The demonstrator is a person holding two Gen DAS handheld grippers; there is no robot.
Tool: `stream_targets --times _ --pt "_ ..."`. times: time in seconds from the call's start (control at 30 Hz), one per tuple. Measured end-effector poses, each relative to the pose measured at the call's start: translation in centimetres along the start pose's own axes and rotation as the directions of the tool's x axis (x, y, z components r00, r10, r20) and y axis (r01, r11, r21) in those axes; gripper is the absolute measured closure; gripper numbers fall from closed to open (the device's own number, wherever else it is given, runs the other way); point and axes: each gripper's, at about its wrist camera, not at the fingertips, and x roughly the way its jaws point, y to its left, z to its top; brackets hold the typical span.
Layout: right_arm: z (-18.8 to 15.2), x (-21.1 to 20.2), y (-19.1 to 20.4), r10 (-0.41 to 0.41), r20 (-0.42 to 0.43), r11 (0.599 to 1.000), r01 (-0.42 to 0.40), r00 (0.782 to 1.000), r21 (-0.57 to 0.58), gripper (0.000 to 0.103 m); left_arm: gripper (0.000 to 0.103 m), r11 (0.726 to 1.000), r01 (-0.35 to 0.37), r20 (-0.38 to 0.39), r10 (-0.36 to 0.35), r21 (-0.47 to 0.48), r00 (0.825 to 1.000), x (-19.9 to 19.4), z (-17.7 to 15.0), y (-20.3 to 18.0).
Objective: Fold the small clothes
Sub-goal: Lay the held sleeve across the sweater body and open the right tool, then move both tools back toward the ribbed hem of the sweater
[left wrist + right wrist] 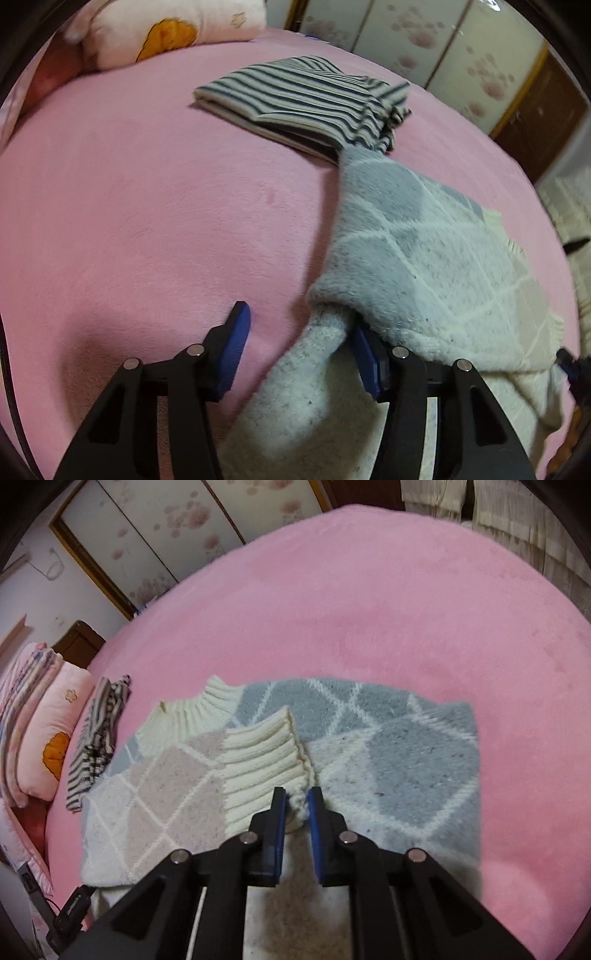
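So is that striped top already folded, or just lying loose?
Folded. The striped top lies as a flat stack of layers on the pink bed cover, though its end beside the diamond-patterned sweater is bunched.

Your bed cover (pixel 369 602) is a pink, matt plush with a short soft nap. The sweater (pixel 388 760) you handle is fuzzy, brushed knit, its cuff (pixel 258 768) and collar (pixel 192 712) in ribbed cream yarn. The striped garment (pixel 295 99) looks like thin, smooth jersey cloth. Each hand-held gripper (pixel 297 805) is matt black plastic with ridged blue pads (pixel 232 354) and shiny metal pins (pixel 249 837). The pillow (pixel 173 29) is soft printed cloth.
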Motion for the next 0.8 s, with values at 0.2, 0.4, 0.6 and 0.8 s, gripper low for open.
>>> stream_targets --times 0.2,0.4,0.6,0.8 --pt "-1.7 -2.6 -0.6 0.03 0.039 0.999 -0.031 0.999 0.031 0.093 0.056 0.995 0.031 0.023 -0.029 -0.097 0.999 -0.5 -0.4 1.2" --pt "-3.7 -0.1 -2.3 -0.004 -0.003 0.998 0.004 1.0 0.064 0.094 0.056 0.985 0.066 0.029 -0.062 -0.157 0.998 -0.5 -0.9 2.1" --pt "-3.9 0.0 -1.8 -0.033 0.009 0.999 0.033 0.999 0.036 0.094 0.055 0.989 0.07 0.009 -0.069 -0.132 0.998 -0.3 -0.8 2.2" --pt "-4.1 -1.9 -0.4 -0.094 0.01 0.994 0.094 0.996 -0.052 0.086 0.044 0.997 0.047 -0.033 -0.049 -0.053 0.998 -1.6 -0.5 1.4"
